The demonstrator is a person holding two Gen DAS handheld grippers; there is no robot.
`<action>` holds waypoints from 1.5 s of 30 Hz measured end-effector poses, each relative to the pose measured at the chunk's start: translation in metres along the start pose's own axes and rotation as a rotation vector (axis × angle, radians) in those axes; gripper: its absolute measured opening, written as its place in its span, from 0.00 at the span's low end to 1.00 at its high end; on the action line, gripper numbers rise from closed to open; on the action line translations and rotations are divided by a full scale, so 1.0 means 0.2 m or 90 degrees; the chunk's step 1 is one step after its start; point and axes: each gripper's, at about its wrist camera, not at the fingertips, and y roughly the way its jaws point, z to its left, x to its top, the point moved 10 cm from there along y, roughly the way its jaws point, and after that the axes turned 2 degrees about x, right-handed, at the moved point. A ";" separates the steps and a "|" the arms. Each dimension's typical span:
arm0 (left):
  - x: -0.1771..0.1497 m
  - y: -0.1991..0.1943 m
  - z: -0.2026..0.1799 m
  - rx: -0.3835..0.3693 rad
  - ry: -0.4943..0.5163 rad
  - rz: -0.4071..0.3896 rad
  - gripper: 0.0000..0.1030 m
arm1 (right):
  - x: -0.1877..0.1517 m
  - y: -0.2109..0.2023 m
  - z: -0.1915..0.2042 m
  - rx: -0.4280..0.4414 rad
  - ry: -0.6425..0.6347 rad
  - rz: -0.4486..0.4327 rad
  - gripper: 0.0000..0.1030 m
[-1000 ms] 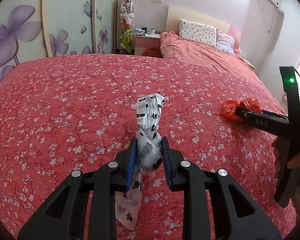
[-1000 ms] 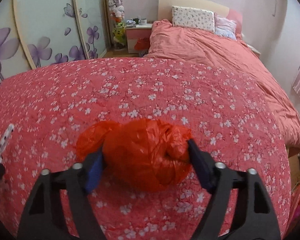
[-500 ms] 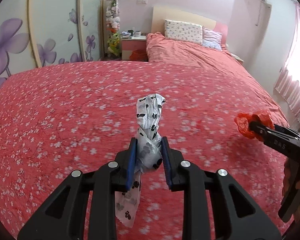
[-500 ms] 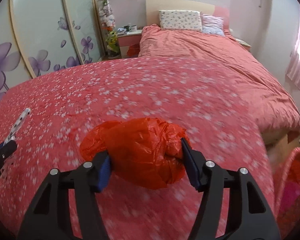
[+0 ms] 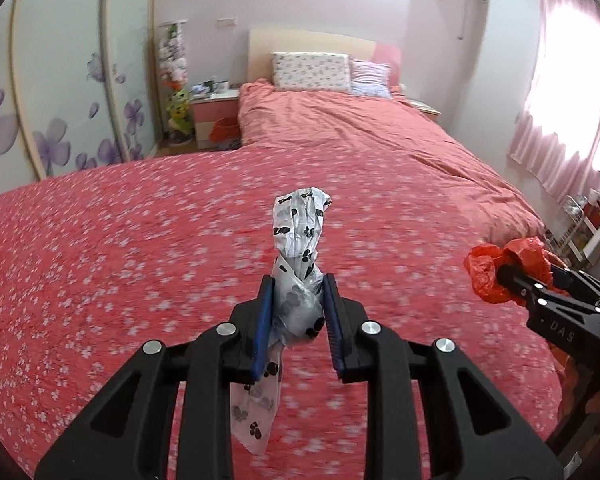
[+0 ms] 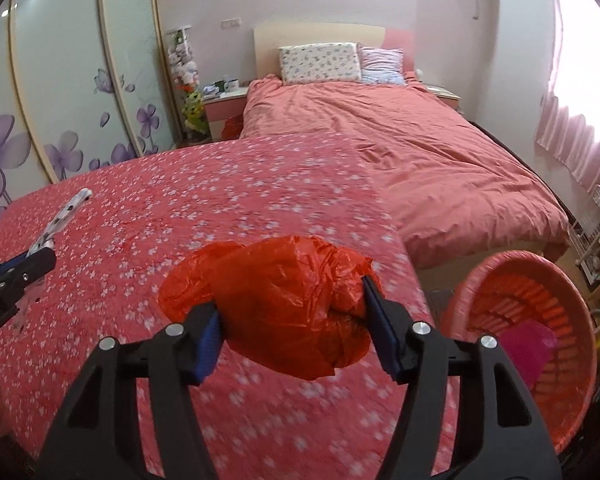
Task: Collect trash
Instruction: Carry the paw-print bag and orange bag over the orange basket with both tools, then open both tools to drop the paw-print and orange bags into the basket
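Both grippers have swung toward the right edge of the bed since a second ago, so a pink basket (image 6: 496, 280) now shows on the floor just past that edge. It was not in sight before. Back then the red bag hung over the middle of the flowery blanket; now it hangs over the blanket's right edge, near the basket's rim.

The left gripper (image 5: 297, 312) is shut tight on a white bag with black prints (image 5: 296, 308). Its blue pads (image 5: 265, 320) press both sides of the knot. One twisted end sticks up past the tips and one loose end hangs down under them. The bag is up off the flowery blanket (image 5: 120, 248), over the middle of it.

The right gripper (image 6: 292, 316) holds a crumpled red plastic bag (image 6: 284, 304) between its blue pads (image 6: 382, 320). Its jaws have just been closing a bit more on the bag, and they squeeze it from both sides. The bag bulges out above and below them.

Something bright pink lies inside the basket, but I cannot tell what it is
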 end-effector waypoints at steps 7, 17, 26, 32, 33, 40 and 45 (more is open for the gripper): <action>0.01 -0.02 -0.22 -0.037 0.033 -0.004 0.25 | -0.07 -0.16 -0.18 -0.024 0.022 -0.023 0.60; -0.04 -0.01 -0.56 -0.093 0.081 0.005 0.25 | -0.15 -0.31 -0.50 -0.055 0.080 -0.043 0.60; -0.08 0.02 -0.87 -0.158 0.104 0.016 0.25 | -0.25 -0.44 -0.82 -0.097 0.137 -0.065 0.60; -0.11 0.01 -1.08 -0.204 0.116 0.017 0.25 | -0.30 -0.55 -1.05 -0.133 0.185 -0.095 0.60; -0.11 0.01 -1.12 -0.213 0.120 0.017 0.25 | -0.31 -0.57 -1.08 -0.139 0.193 -0.101 0.60; -0.14 -0.01 -1.35 -0.260 0.135 0.021 0.24 | -0.34 -0.64 -1.26 -0.171 0.222 -0.122 0.61; -0.15 -0.02 -1.50 -0.287 0.151 0.023 0.25 | -0.38 -0.65 -1.35 -0.188 0.231 -0.124 0.61</action>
